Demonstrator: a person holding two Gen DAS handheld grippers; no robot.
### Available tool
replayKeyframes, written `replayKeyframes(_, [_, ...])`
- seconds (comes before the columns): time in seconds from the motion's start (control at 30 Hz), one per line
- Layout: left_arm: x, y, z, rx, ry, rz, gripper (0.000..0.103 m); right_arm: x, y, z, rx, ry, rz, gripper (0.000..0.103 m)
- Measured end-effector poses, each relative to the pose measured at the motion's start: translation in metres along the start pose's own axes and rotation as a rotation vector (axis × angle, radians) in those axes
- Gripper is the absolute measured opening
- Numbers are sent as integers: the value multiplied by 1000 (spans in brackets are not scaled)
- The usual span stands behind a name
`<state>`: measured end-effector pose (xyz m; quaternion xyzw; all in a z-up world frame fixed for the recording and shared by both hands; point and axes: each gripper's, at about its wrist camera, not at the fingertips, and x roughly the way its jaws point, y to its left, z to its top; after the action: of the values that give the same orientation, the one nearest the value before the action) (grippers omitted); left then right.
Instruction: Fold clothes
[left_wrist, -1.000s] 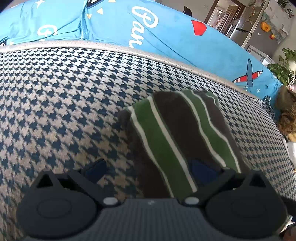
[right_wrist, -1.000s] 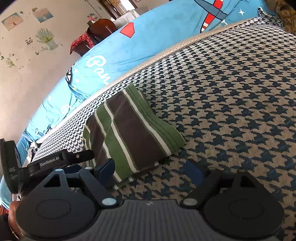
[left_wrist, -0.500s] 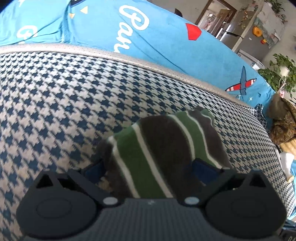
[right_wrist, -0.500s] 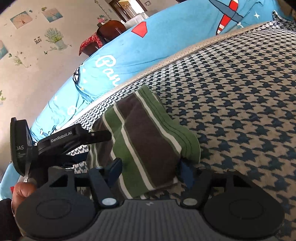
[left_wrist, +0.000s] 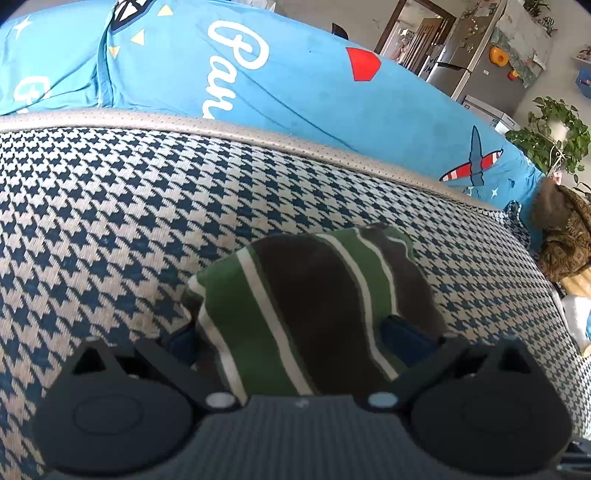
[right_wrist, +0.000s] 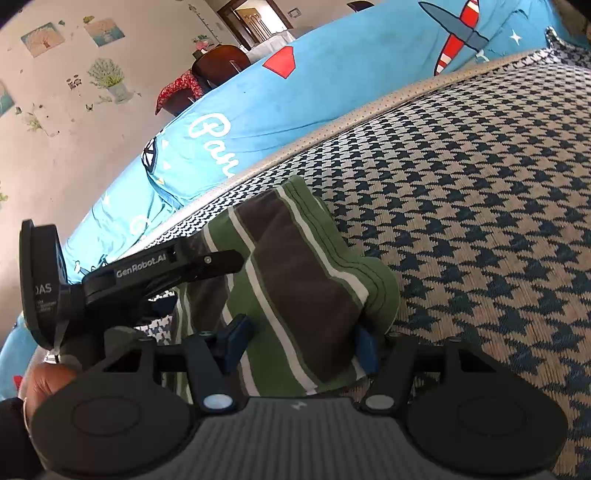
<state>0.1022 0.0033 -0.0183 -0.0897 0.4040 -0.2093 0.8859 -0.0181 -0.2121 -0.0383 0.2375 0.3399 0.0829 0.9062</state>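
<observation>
A folded garment (left_wrist: 314, 306) with green, brown and white stripes lies on the houndstooth cover (left_wrist: 110, 229). My left gripper (left_wrist: 291, 339) straddles its near end with jaws wide and closing. One pad sits at the cloth's left edge and the other rests on top of it. In the right wrist view the garment (right_wrist: 295, 280) bulges between the jaws of my right gripper (right_wrist: 301, 343), which are closing and pinch its near right corner. The left gripper's black housing (right_wrist: 140, 273) reaches in from the left, held by a hand (right_wrist: 44, 380).
Blue printed bedding (left_wrist: 295, 85) runs along the far edge of the cover. A brown heap (left_wrist: 565, 236), a plant (left_wrist: 554, 136) and a fridge (left_wrist: 480, 70) stand at the right. A chair with a red cloth (right_wrist: 184, 88) stands by the wall.
Both grippers came in over the garment's near end. The right jaws narrowed around its corner and the cloth bunched up between them. The left jaws narrowed slightly.
</observation>
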Motion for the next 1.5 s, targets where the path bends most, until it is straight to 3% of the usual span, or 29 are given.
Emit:
replayKeyframes(0.2, [-9, -14, -4, 52, -27, 15, 67, 0, 3, 1, -22, -14, -26, 45])
replayKeyframes(0.3, [-16, -24, -7, 105, -61, 50, 57, -1, 8, 0, -61, -26, -48, 39])
replayKeyframes(0.47, [-26, -43, -11, 211, -109, 117, 54, -6, 20, -2, -162, -63, -81, 32])
replayKeyframes(0.57, [-22, -38, -10, 171, -85, 114, 59, -2, 16, -2, -135, -49, -80, 33])
replayKeyframes(0.67, [-16, -28, -8, 106, -61, 115, 83, -1, 12, 1, -100, -30, -76, 37])
replayKeyframes(0.73, [-12, -22, -7, 69, -48, 91, 85, 0, 9, 2, -74, -21, -74, 39])
replayKeyframes(0.8, [-9, -15, -7, 34, -25, 63, 95, -1, 3, 3, -33, -12, -64, 43])
replayKeyframes(0.9, [-5, -5, -8, -19, -15, 30, 100, -1, -3, 4, 23, -2, -48, 45])
replayKeyframes(1.03, [2, -11, -7, 30, -13, 40, 102, 1, -1, 1, 3, -4, -47, 53])
replayKeyframes(1.07, [2, -13, -8, 40, -17, 35, 100, 2, 0, 1, -3, -5, -47, 55])
replayKeyframes(1.2, [2, -22, -9, 77, -31, 13, 69, 5, 5, -1, -37, -16, -57, 54])
replayKeyframes(1.3, [-3, -30, -10, 114, -66, 32, 54, 6, 12, -1, -73, -28, -69, 41])
replayKeyframes(1.37, [-11, -35, -11, 142, -103, 53, 47, 5, 17, -2, -91, -40, -77, 32])
replayKeyframes(1.5, [-27, -46, -10, 176, -164, 92, 40, 3, 30, -1, -145, -68, -97, 26])
